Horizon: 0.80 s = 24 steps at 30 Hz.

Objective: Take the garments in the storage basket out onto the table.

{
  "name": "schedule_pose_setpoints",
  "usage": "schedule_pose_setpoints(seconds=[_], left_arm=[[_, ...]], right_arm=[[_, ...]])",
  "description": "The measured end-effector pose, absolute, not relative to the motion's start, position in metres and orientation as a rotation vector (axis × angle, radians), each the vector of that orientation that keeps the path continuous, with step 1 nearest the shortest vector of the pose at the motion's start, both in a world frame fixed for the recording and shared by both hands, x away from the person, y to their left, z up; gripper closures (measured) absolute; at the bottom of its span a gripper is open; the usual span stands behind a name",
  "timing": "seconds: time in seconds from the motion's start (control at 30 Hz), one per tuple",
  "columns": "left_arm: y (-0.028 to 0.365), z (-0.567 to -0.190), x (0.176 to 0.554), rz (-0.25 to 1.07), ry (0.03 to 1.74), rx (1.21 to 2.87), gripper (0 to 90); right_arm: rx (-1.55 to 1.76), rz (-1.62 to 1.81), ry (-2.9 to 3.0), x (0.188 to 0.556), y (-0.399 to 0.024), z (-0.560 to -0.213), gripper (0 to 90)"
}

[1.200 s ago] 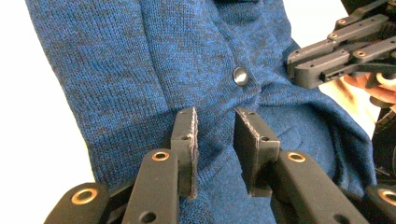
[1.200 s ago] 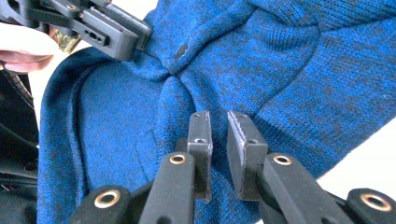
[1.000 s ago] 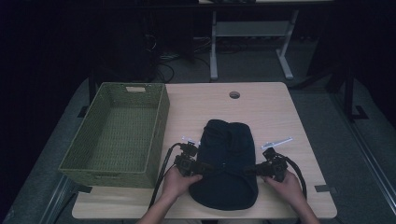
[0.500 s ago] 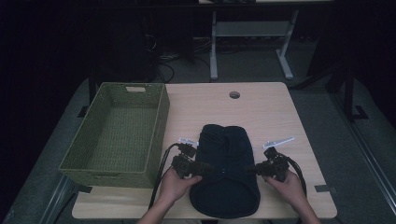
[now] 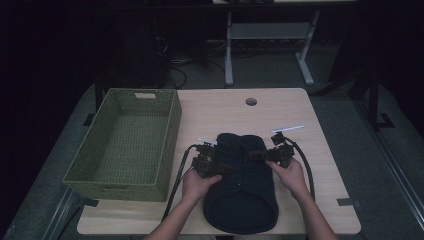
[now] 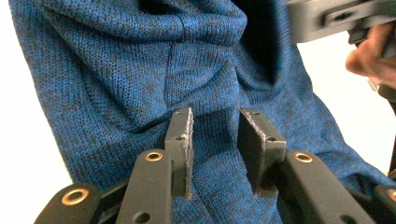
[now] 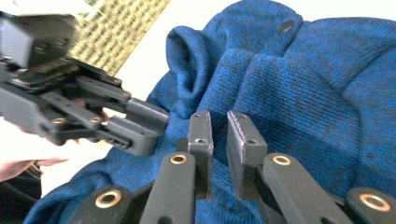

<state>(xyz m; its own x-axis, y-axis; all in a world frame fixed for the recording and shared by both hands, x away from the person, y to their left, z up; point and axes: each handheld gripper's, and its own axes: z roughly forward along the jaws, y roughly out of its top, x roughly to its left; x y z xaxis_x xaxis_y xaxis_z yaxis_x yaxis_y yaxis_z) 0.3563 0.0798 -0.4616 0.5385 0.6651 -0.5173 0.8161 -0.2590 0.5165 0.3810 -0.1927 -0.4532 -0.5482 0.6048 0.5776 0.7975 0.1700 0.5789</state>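
High view: a dark blue knitted garment [image 5: 243, 185] lies folded into a long bundle on the wooden table [image 5: 220, 112], at about 5 o'clock from the green woven basket [image 5: 125, 145]. The left gripper [image 5: 225, 168] sits at its 9 o'clock edge, the right gripper [image 5: 254, 155] at its 2 o'clock edge.

Left gripper view: the knit [image 6: 140, 70] is blue flecked with darker yarn, creased into soft folds. The jaws have just been opening; they stand apart over the cloth, a ridge of it between them, the pads not pressing.

Right gripper view: the ribbed knit [image 7: 317, 93] bears a small button at 12 o'clock. These jaws stand nearly together, clenched, with a narrow gap; whether they pinch fabric I cannot tell.
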Motion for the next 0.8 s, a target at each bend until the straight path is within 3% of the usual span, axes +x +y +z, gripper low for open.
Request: schedule_pose_setpoints(seconds=[0.23, 0.6, 0.8], left_arm=[[0.08, -0.461, 0.351, -0.218, 1.181, 2.029, 64.0], [0.085, -0.461, 0.331, -0.221, 1.138, 2.048, 63.9], [0.088, -0.45, 0.331, -0.197, 1.123, 1.993, 62.2]], right_arm=[[-1.381, -1.205, -2.243, 0.388, -0.179, -0.475, 81.2], [-1.325, -1.191, -2.264, 0.374, -0.177, -0.477, 82.7], [-1.295, -1.246, -2.282, 0.365, -0.184, -0.463, 78.3]])
